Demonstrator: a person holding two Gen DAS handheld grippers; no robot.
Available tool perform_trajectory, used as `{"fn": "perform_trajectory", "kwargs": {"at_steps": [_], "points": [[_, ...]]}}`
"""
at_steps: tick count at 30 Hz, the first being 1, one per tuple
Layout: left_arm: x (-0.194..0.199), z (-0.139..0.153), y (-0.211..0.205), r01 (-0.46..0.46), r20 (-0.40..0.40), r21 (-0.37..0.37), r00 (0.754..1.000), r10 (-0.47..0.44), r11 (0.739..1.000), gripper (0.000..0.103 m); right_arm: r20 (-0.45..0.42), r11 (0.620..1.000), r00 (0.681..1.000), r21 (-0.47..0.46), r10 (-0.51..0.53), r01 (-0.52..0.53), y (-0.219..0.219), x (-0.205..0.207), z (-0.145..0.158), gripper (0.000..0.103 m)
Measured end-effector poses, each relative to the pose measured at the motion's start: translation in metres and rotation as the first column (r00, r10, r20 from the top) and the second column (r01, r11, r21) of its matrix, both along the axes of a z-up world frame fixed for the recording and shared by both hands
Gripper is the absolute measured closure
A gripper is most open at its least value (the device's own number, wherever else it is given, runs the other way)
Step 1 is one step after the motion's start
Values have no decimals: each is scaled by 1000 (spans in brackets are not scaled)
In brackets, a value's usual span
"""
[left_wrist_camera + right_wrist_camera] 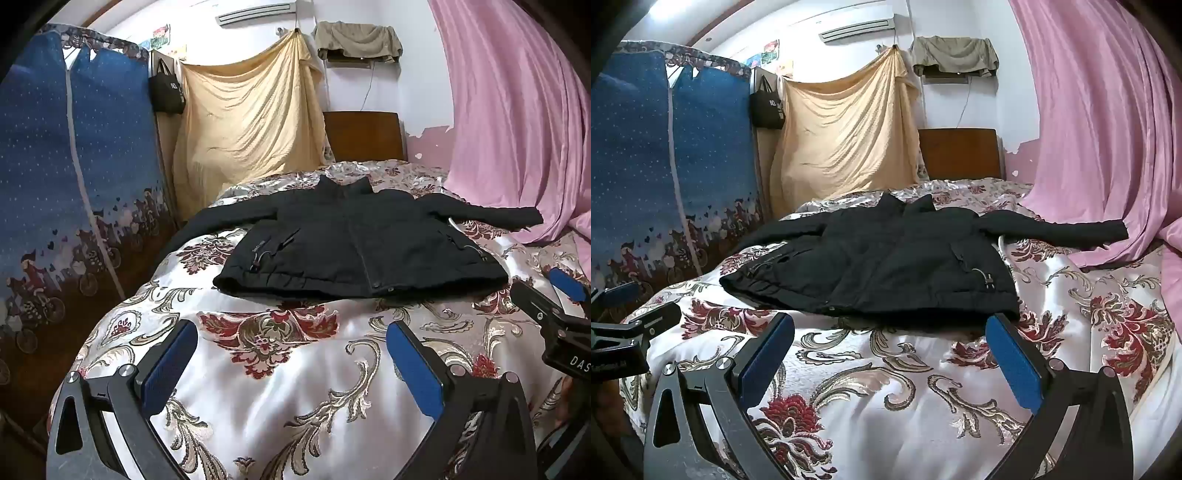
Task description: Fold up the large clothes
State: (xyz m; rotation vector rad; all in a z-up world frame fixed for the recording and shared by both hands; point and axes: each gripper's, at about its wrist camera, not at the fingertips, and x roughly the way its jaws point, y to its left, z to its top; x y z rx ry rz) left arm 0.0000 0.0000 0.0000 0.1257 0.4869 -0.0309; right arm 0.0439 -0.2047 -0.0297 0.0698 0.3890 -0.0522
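Observation:
A black padded jacket (354,240) lies flat, front up and zipped, on the floral bedspread (280,373), with both sleeves spread out to the sides. It also shows in the right wrist view (886,266). My left gripper (291,336) is open and empty, hovering above the bedspread short of the jacket's hem. My right gripper (890,332) is open and empty, its right fingertip close to the hem's right corner. The right gripper's body shows at the right edge of the left wrist view (554,306).
A blue fabric wardrobe (66,177) stands along the bed's left side. A yellow sheet (251,122) hangs at the back beside a wooden headboard (364,134). A pink curtain (517,110) drapes onto the bed at the right.

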Motion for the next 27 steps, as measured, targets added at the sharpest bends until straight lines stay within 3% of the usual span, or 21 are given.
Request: {"fn": "perform_trajectory", "kwargs": {"at_steps": [27], "points": [[0, 1, -1, -1, 0, -1, 1000, 1, 1000, 0, -2, 1000, 1000, 11, 1, -1, 0, -1, 0, 1]]}}
